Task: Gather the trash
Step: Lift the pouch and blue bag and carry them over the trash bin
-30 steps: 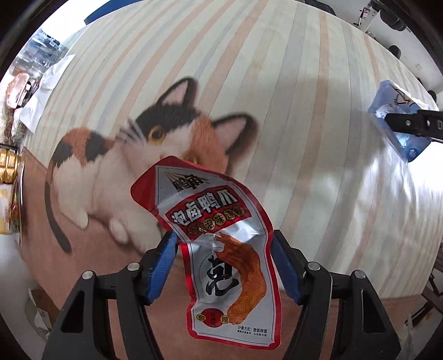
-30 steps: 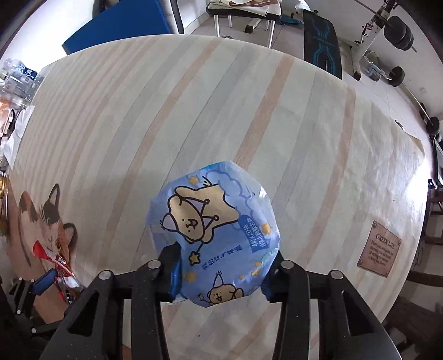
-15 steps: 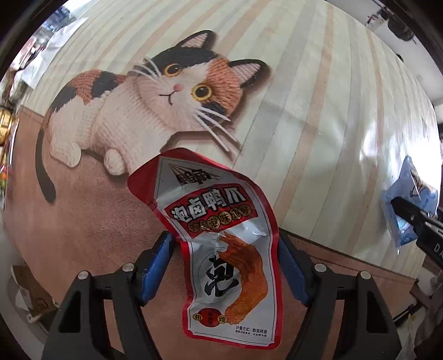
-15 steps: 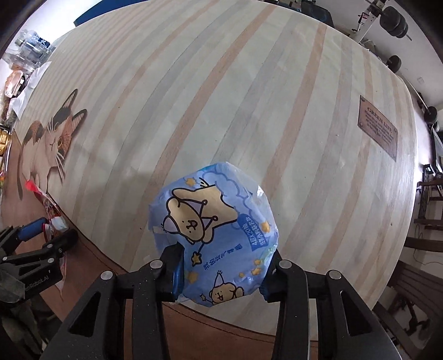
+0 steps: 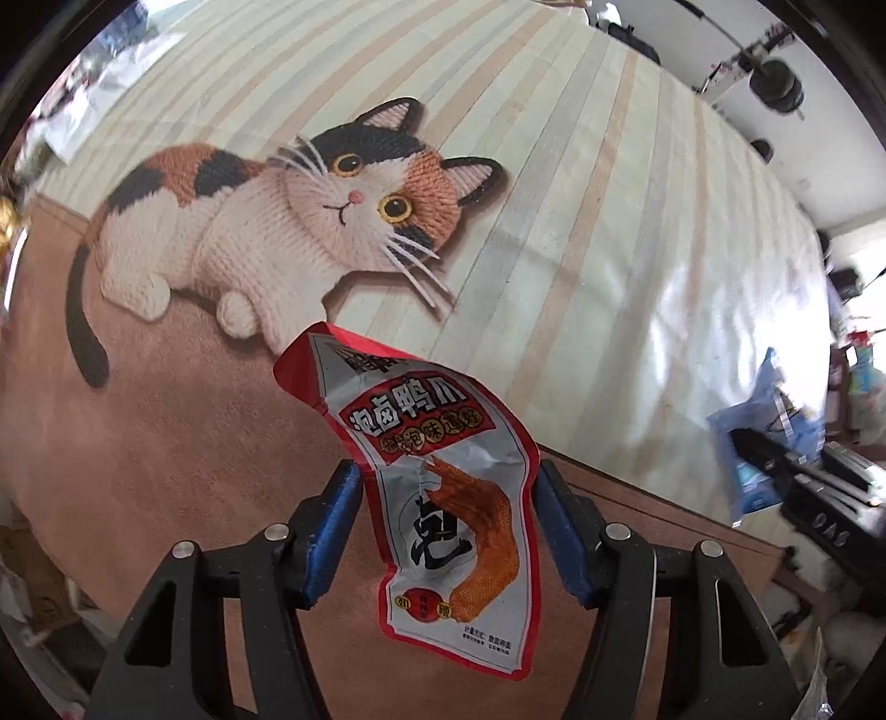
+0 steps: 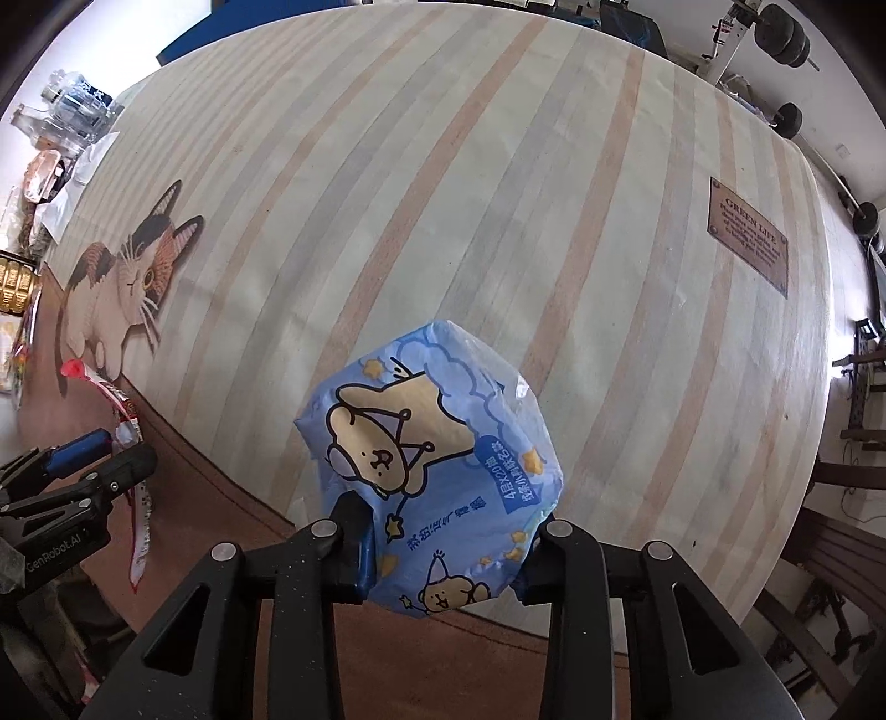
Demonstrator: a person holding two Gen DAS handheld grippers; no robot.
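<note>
My left gripper [image 5: 448, 526] is shut on a red and silver snack wrapper [image 5: 437, 498] with a chicken-foot picture, held above the brown front strip of the table. My right gripper [image 6: 443, 548] is shut on a crumpled blue tissue pack [image 6: 432, 443] with cartoon bears, held above the table's front edge. The left wrist view shows the blue pack [image 5: 769, 443] and right gripper at the far right. The right wrist view shows the red wrapper [image 6: 127, 432] in the left gripper [image 6: 83, 471] at the lower left.
The striped tablecloth [image 6: 470, 194] carries a printed calico cat [image 5: 288, 221] and a brown plaque print [image 6: 747, 238]. Clutter and plastic bottles [image 6: 72, 111] lie past the table's left end. Gym equipment [image 6: 775, 33] stands beyond the far edge.
Both grippers have pulled back toward the table's front edge, each still holding its item. The cat print has slid further up into the left wrist view.
</note>
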